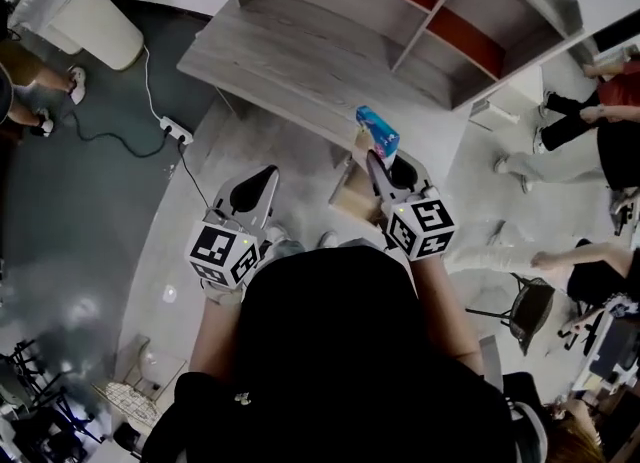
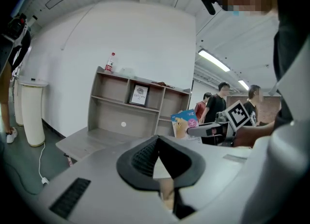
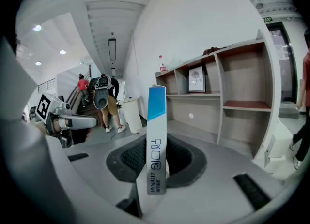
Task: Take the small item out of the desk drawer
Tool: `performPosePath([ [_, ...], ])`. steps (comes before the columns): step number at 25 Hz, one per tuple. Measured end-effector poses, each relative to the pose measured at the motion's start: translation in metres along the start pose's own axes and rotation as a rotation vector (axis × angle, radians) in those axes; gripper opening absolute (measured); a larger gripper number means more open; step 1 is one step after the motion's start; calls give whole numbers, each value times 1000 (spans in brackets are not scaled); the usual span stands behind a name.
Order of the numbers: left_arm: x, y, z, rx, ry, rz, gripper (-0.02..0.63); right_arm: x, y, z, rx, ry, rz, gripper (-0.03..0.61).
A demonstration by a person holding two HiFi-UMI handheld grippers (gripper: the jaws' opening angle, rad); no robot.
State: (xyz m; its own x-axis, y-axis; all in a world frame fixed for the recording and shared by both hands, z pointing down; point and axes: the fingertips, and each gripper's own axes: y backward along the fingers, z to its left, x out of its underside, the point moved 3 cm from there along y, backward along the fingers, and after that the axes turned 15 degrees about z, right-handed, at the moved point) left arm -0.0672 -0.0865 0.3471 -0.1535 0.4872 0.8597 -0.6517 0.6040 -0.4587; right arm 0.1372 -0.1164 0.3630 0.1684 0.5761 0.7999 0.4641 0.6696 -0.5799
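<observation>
Right gripper [image 3: 156, 162] first, since that's where the action is. The jaws are partly closed and pinching the small blue-and-white box [image 3: 156, 136] by its bottom end, narrow side facing me. Most of the box sticks up above the pads, so there's a lot of lever above a small grip. I'd say that's the thing to watch: swing the tool fast and the box could pivot or slide out. My plan is to hold the squeeze as it is, keep the box upright and move slowly.

Off to that tool's left, my left gripper [image 2: 157, 157] has its jaws together with nothing in them. It hangs at about the same height, well apart from the box, so it's free if I need it.

Just below and a touch left of the right gripper's tips, I think that brownish shape is the open drawer [image 1: 350, 194]. The box is up and clear of it, so the lifting-out part looks basically done to me. What's left is getting it away without clipping the desk edge.

Ahead of both tools is the desk [image 1: 290, 61], with the shelf unit [image 3: 227, 87] standing on its far side. A few people are standing further off on either side.
</observation>
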Motion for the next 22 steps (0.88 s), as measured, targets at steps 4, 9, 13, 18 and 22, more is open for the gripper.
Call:
performPosePath([
  [4, -7, 3, -2, 14, -5, -11, 8, -15, 20, 5, -20, 25, -78, 75],
  [9, -14, 2, 2, 28, -15, -24, 8, -34, 33, 13, -41, 64, -163, 75],
  [13, -18, 2, 5, 43, -23, -31, 8, -39, 38, 18, -51, 67, -197, 75],
  [18, -24, 4, 8, 55, -33, -48, 8, -45, 45, 22, -61, 68, -241, 75],
  [22, -27, 1, 10, 68, -41, -56, 8, -48, 44, 24, -64, 78, -259, 75],
])
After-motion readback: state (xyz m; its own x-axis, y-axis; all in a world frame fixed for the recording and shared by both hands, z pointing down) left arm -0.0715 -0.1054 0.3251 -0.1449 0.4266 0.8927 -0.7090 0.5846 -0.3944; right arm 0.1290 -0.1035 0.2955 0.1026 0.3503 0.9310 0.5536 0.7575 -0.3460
